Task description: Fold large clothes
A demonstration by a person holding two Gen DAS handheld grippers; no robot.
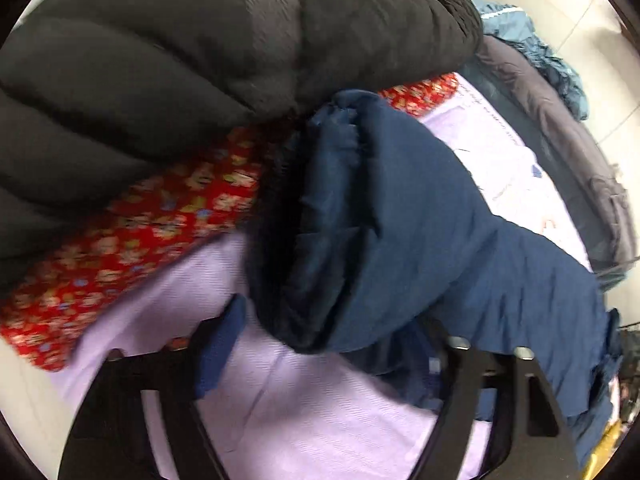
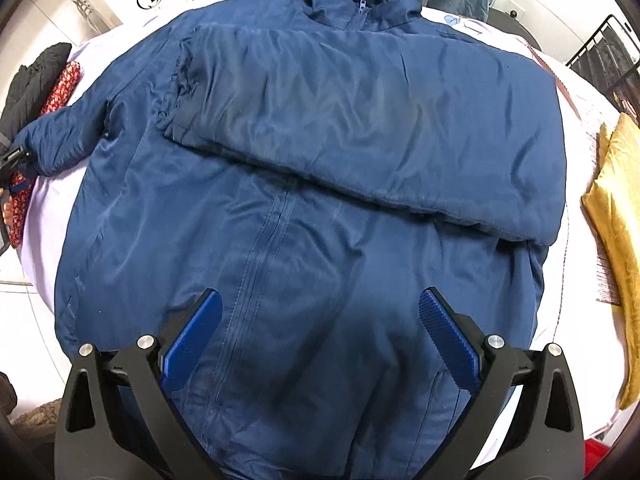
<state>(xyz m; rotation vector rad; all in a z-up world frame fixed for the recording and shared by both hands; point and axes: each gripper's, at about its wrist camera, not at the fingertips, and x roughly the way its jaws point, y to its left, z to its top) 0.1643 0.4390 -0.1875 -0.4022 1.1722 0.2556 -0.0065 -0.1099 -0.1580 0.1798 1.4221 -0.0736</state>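
Item: navy jacket (image 2: 320,184), one sleeve folded across. My left hand-held gripper (image 1: 340,344) stood open around the other cuff (image 1: 316,280); right hand-held gripper (image 2: 320,332) open, empty. Next: grip, fold.

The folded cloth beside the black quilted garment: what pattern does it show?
Red cloth with small pale flowers, clearest in the left wrist view.

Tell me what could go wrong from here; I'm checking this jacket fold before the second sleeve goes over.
1. The left tool sits at the unfolded sleeve's cuff with its pads not clearly pressing; a shallow pinch may slip when lifted.
2. That sleeve lies against the red floral cloth and black coat; pulling could drag them along.
3. The sleeve already folded across the chest may shift if the jacket gets tugged.
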